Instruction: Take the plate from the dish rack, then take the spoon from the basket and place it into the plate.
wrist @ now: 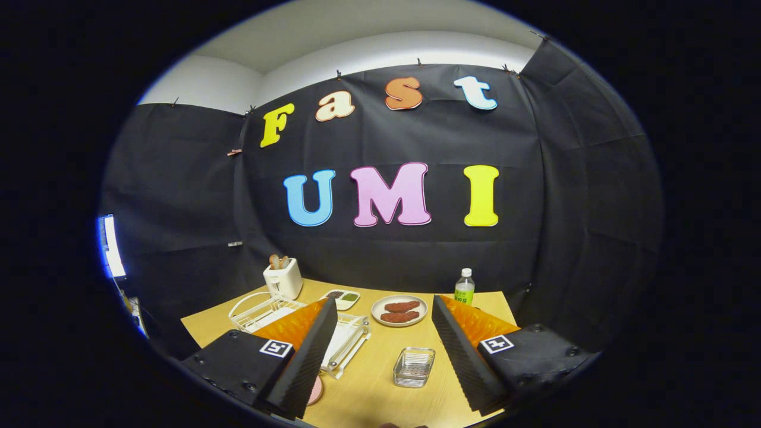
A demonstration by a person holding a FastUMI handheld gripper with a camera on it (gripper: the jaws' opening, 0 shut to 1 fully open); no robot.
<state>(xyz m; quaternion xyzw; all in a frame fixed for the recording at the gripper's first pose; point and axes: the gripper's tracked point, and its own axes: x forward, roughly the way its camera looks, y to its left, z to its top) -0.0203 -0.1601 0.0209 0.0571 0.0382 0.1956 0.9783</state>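
On the table: my gripper [380, 356] hovers above the pale wooden tabletop [368, 392], tilted down toward it
Fingers: spread wide apart, nothing between them but bare wood and the small clear ribbed basket [414, 367]; neither finger touches anything
Basket: sits between my fingertips, nearer the right one; I cannot tell whether a spoon lies in it
Dish rack: the white wire dish rack [267, 309] stands beyond my left finger, partly hidden behind it; a white tray edge [348, 348] pokes out beside that finger
Plate: a pink round rim [317, 390] peeks out beside the tip of my left finger, low on the wood; too little shows to say more
Beyond the fingers: a round cream plate holding two brown patties [399, 310] lies centred ahead; a small white divided dish with dark and green fillings [342, 298] sits left of it; a white toaster with bread in its slots [283, 277] stands behind the rack; a clear bottle with white cap and green label [464, 287] stands upright near the far edge
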